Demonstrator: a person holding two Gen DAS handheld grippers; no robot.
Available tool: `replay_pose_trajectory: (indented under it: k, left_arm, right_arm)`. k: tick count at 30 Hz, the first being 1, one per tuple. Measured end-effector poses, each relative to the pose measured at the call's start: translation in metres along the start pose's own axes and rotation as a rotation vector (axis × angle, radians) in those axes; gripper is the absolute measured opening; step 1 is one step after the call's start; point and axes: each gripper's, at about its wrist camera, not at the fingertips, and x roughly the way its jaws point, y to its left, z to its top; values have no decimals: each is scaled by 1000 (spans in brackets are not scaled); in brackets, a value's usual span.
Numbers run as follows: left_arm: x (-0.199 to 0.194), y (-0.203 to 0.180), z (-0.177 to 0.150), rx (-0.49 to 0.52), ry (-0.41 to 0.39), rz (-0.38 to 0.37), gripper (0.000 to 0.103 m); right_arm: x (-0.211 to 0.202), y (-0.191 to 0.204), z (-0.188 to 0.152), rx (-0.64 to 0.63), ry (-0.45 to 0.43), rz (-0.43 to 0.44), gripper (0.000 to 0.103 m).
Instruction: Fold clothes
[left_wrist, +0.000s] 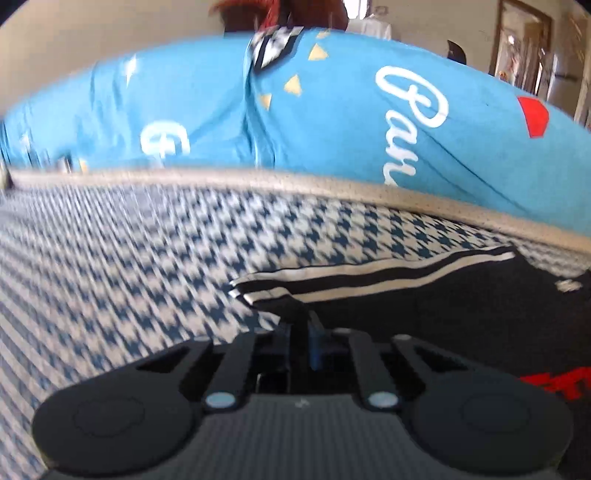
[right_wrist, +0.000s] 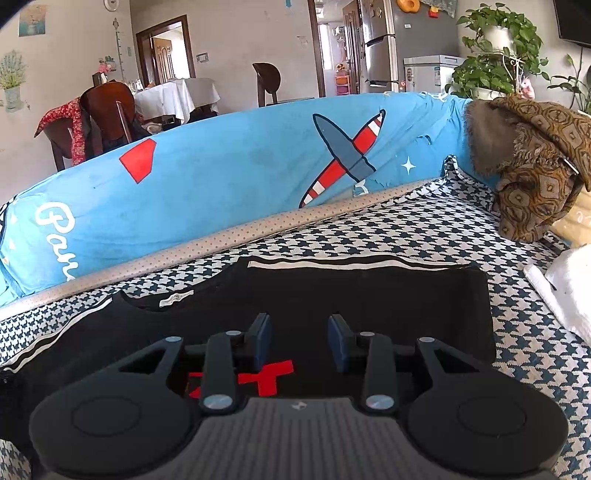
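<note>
A black T-shirt (right_wrist: 369, 295) with white stripes on its sleeves and a red print (right_wrist: 271, 376) lies flat on the houndstooth sofa cover (right_wrist: 480, 229). In the left wrist view my left gripper (left_wrist: 306, 332) is shut on the striped sleeve end (left_wrist: 280, 291) of the shirt (left_wrist: 461, 302), and the fabric bunches up between the closed fingers. My right gripper (right_wrist: 300, 341) hangs over the shirt's middle, just beyond the red print. Its blue pads stand apart with nothing pinched between them.
A blue printed backrest (right_wrist: 240, 177) runs along the far side of the seat, behind a beige piped edge (right_wrist: 221, 236). A brown patterned garment (right_wrist: 535, 166) is heaped at the right end, with a white cloth (right_wrist: 569, 288) below it. Chairs and a dining table (right_wrist: 173, 96) stand behind the sofa.
</note>
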Motion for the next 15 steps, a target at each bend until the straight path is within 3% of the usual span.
replay_pose_trajectory:
  k: [6,15]
  left_arm:
    - [-14,-18,13,127,-158,145,9]
    - [8,7,26,68,-151,282,9]
  right_arm:
    - [4,2,1,-5,-3,-3,35]
    - [12,0,6,-17,0,4,35]
